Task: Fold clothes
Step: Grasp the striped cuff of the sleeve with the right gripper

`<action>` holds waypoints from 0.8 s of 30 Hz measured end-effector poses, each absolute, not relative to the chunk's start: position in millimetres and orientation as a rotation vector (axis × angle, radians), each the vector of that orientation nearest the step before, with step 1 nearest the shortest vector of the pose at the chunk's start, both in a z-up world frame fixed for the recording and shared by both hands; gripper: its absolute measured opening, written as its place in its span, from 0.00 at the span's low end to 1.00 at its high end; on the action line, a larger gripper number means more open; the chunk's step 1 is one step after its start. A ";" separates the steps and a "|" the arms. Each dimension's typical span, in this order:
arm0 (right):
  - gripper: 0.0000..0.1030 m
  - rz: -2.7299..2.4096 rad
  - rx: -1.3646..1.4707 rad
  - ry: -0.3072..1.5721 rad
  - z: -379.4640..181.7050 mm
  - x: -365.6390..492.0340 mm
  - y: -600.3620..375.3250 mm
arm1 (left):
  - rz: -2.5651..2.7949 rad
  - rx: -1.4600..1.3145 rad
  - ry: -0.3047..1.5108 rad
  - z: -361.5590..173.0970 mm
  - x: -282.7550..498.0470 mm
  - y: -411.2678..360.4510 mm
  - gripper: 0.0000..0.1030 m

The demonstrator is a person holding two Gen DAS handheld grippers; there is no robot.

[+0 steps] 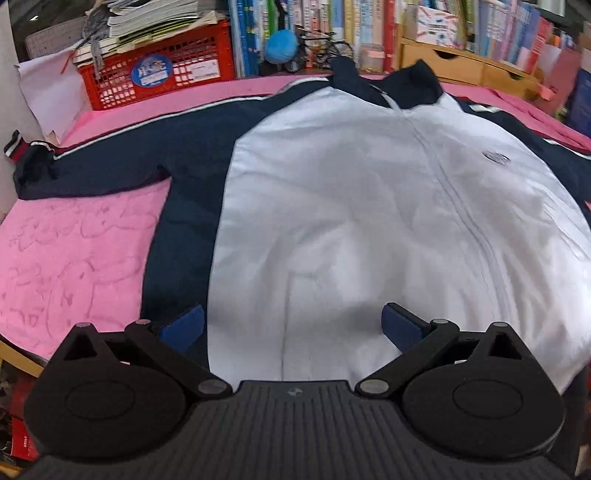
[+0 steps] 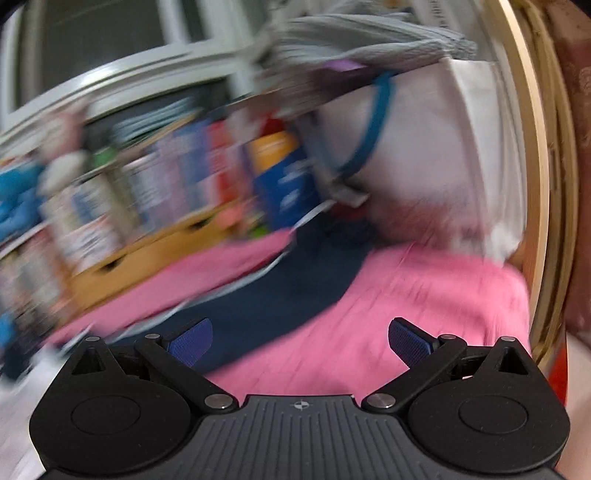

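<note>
A navy and white zip jacket [image 1: 351,206] lies flat, front up, on a pink cloth [image 1: 74,251]. Its left sleeve [image 1: 110,158] stretches out to the left edge, and its collar [image 1: 391,85] points to the far side. My left gripper [image 1: 295,325] is open and empty, hovering over the jacket's near hem. In the blurred right wrist view, my right gripper [image 2: 299,343] is open and empty above the pink cloth [image 2: 406,295], beside the jacket's navy right sleeve [image 2: 295,280].
A red crate [image 1: 155,74] with stacked papers stands at the back left. Books [image 1: 332,29] and wooden drawers [image 1: 461,62] line the back. A white bag [image 2: 424,158] with a blue strap stands at the sleeve's end, next to a wooden frame [image 2: 543,184].
</note>
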State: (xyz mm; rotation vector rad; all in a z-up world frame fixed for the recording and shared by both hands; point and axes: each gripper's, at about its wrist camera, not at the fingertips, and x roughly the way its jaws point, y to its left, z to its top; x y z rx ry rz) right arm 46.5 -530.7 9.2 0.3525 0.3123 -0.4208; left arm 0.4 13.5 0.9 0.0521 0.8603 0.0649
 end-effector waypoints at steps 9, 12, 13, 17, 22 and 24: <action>1.00 -0.594 0.233 0.411 -2.8 165.9 -587.2 | 0.087 -0.036 0.878 -3.0 26.8 23.1 1.00; 0.83 -0.579 0.274 0.526 -12.3 192.6 -599.0 | 0.073 -0.026 0.859 -4.0 27.0 22.8 1.00; 0.65 -0.581 0.293 0.548 -14.9 197.5 -602.0 | 0.070 -0.025 0.852 -4.4 26.9 22.3 1.00; 0.16 -0.577 0.314 0.527 -8.7 194.2 -594.5 | 0.060 -0.021 0.830 -5.3 27.1 21.5 1.00; 0.09 -0.395 0.098 0.363 35.9 172.0 -515.0 | 0.051 -0.017 0.799 -6.9 26.9 21.1 1.00; 0.09 -0.239 -0.032 0.293 53.7 160.0 -455.3 | 0.046 -0.015 0.789 -7.6 25.0 21.2 1.00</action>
